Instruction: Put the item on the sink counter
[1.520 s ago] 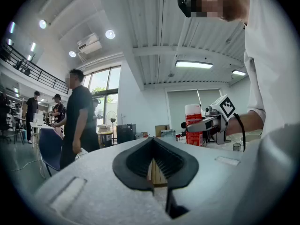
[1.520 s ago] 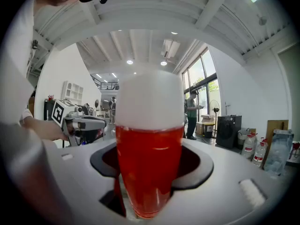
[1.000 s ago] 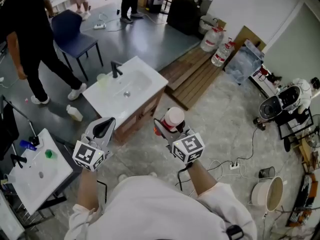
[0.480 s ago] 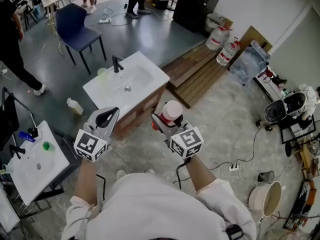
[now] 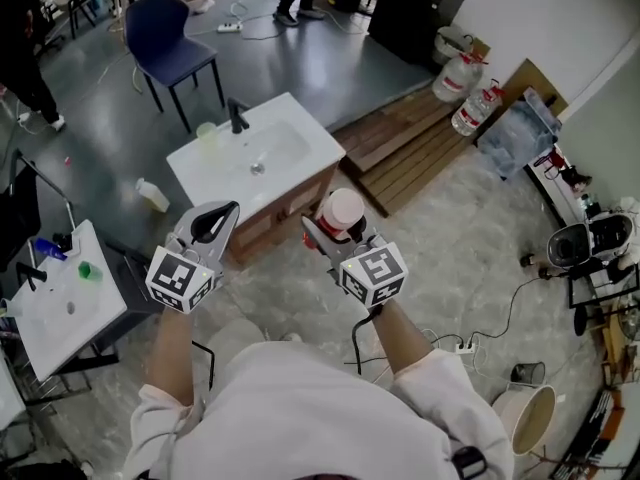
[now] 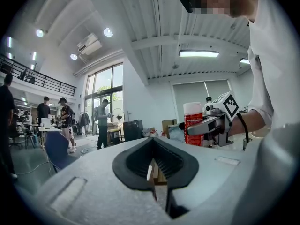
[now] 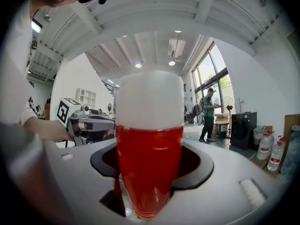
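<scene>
Both grippers edged toward sink counter [image 5: 312,146]. Right gripper [image 5: 336,236] clamped can [image 5: 343,210]: upright, long axis vertical, white cap up, just short of counter's near corner. Left gripper [image 5: 231,211] jaws together, empty. Counter's near edge bare.

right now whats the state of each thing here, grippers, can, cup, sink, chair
right gripper, shut on the can
left gripper, shut, nothing in it
can, upright, white cap on, held in the air short of the sink
sink, basin empty, can not yet on its counter
cup, upright on the counter beside the tap
chair, upright, nobody on it
</scene>
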The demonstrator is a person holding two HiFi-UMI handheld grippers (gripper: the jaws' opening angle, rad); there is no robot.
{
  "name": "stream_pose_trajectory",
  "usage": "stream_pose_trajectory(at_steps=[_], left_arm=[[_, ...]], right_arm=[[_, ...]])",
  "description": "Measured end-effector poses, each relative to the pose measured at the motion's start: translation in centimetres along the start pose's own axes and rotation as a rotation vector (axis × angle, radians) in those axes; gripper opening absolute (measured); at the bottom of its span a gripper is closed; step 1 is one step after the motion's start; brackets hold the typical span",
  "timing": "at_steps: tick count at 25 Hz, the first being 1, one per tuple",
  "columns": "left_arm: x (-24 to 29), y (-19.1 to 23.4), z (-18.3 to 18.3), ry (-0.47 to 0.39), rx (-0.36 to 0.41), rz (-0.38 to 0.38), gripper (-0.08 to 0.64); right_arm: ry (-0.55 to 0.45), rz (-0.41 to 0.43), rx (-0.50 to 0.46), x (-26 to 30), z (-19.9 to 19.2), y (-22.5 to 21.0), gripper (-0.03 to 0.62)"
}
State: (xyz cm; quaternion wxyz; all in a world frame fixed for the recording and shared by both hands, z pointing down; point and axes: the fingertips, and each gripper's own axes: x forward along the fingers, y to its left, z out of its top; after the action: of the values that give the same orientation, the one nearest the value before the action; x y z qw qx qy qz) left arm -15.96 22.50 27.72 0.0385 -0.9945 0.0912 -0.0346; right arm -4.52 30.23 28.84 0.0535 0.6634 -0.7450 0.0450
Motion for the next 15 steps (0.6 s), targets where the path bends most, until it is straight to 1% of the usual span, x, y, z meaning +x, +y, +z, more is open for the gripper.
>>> stream_pose_trajectory(at_steps=[4, 7, 15], left_arm=[[1.7, 0.7, -0.4, 0.007, -0.007, 0.018, 0.006], [3.5, 1.8, -0.7, 0.004, -0.008, 0.016, 0.006], [9.5, 7.9, -2.1, -0.02, -0.026, 0.002, 0.006]], right_arm=[[0.006, 0.015, 0.01, 0.7, -0.5, -1.5, 0.281], [0.013, 0.019, 0.008, 2.1, -0.9, -3.1, 0.281], [0.042, 0.002, 0.0, 7.9, -1.6, -7.8, 0.281]])
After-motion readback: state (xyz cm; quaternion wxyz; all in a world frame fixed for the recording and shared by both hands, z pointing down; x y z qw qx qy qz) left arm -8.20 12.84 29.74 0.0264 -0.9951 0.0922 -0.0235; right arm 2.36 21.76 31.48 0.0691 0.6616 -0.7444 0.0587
